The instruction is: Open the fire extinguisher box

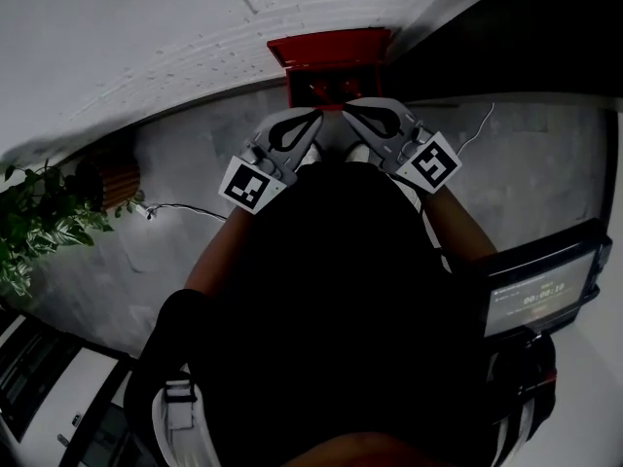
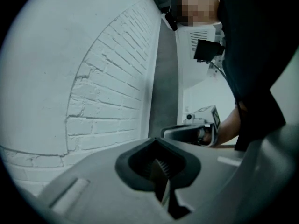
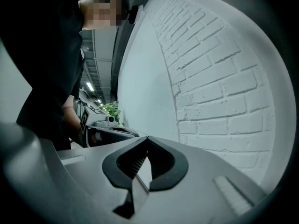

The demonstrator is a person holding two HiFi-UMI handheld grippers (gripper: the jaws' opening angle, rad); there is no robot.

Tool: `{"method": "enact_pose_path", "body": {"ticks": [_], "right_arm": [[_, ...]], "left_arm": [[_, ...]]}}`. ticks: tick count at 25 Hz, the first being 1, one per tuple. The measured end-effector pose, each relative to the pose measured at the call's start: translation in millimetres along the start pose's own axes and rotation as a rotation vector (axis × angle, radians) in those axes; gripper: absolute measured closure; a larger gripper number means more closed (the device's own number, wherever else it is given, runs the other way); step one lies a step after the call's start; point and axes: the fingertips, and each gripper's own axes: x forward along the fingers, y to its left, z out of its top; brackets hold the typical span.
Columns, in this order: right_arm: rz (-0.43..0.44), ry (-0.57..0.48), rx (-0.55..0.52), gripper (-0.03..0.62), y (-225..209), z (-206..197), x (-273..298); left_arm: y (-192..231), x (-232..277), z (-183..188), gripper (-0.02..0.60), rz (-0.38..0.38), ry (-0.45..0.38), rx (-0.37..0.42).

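The red fire extinguisher box [image 1: 331, 54] stands on the grey floor against the white brick wall, at the top middle of the head view. Its front is dark and I cannot tell how its door stands. Both grippers are held up in front of the person's chest, short of the box and apart from it. My left gripper [image 1: 313, 117] [image 2: 156, 141] has its jaws together with nothing between them. My right gripper [image 1: 350, 111] [image 3: 147, 139] is shut and empty too. Each gripper view shows only wall and the other gripper, not the box.
A leafy plant [image 1: 39, 222] and a slatted brown pot [image 1: 112, 181] stand at the left by the wall. A white cable [image 1: 185, 209] lies on the floor there, another cable [image 1: 477, 129] at the right. A dark screen device [image 1: 540, 295] sits at the right.
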Motion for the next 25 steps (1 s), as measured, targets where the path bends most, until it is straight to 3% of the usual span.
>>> {"method": "enact_pose_path", "body": {"ticks": [25], "right_arm": [[0.029, 0.000, 0.000, 0.588, 0.1, -2.4, 18.3]], "left_arm": [[11.9, 2.3, 6.3, 0.580, -0.015, -0.018, 0.029]]}}
